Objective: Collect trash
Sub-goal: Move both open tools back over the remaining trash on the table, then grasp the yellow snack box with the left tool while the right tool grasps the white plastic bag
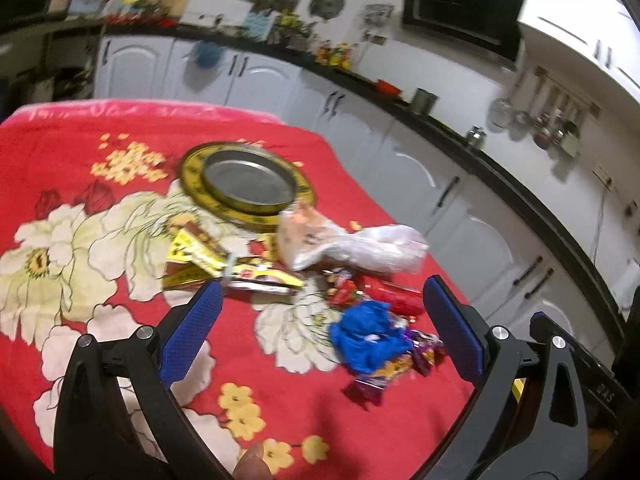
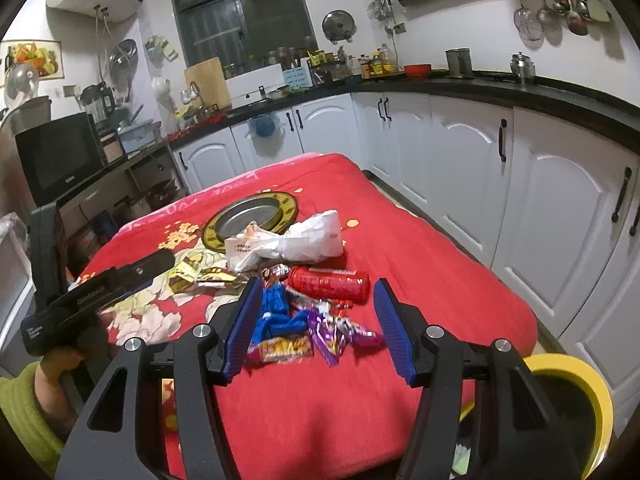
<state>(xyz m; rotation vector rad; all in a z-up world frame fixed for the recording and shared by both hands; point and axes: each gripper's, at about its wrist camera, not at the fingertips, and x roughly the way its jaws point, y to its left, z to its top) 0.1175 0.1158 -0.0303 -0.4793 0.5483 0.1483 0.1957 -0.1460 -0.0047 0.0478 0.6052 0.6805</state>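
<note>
Trash lies in a heap on the red flowered cloth [image 1: 280,392] [image 2: 420,272]: a crumpled white plastic bag [image 1: 360,246] [image 2: 304,240], a red tube wrapper [image 1: 396,298] [image 2: 328,284], a blue crumpled piece [image 1: 366,334] [image 2: 276,312], purple and yellow candy wrappers [image 2: 332,332] [image 1: 408,364], and gold wrappers [image 1: 216,260] [image 2: 200,274]. My left gripper [image 1: 320,300] is open and empty, above the cloth just short of the heap. My right gripper [image 2: 316,324] is open, its blue fingers either side of the blue piece and candy wrappers.
A round metal tin with a yellow rim [image 1: 248,180] [image 2: 252,216] sits behind the heap. A yellow-rimmed bin [image 2: 568,412] stands below the table's near right corner. White kitchen cabinets [image 2: 540,208] run along the right. The left gripper's body [image 2: 96,296] shows at the left.
</note>
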